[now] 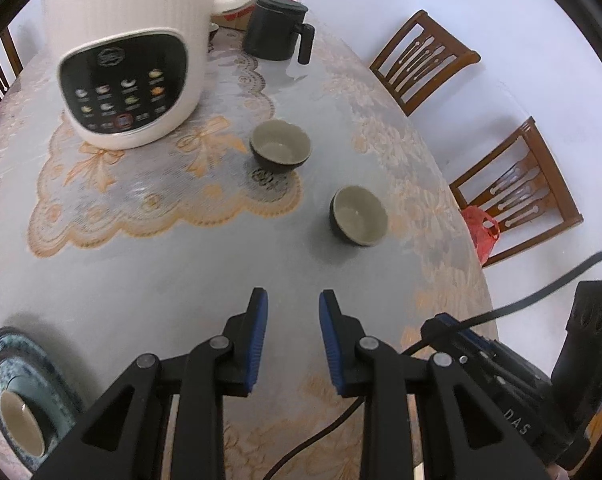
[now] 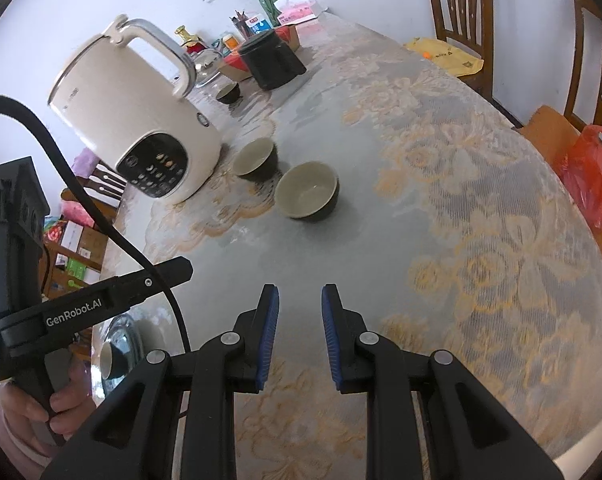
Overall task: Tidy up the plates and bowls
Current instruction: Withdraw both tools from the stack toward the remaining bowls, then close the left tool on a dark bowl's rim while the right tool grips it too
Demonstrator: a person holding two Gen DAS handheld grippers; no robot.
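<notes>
Two dark bowls with pale insides stand on the lace-covered table. The nearer bowl [image 1: 359,216] [image 2: 307,191] is ahead of both grippers. The farther bowl [image 1: 280,150] [image 2: 256,159] sits beside the cream appliance. A patterned plate [image 1: 21,396] [image 2: 121,344] with a small cup [image 1: 21,420] on it lies at the near left. A third small bowl [image 2: 227,93] stands far back. My left gripper [image 1: 293,300] is open and empty. My right gripper [image 2: 300,296] is open and empty.
A cream kettle-like appliance [image 1: 129,52] [image 2: 141,128] stands at the left. A black lidded mug [image 1: 279,30] [image 2: 271,62] is behind it. Wooden chairs [image 1: 421,60] and a red bag [image 2: 593,176] stand at the table's right edge. Clutter fills the far end.
</notes>
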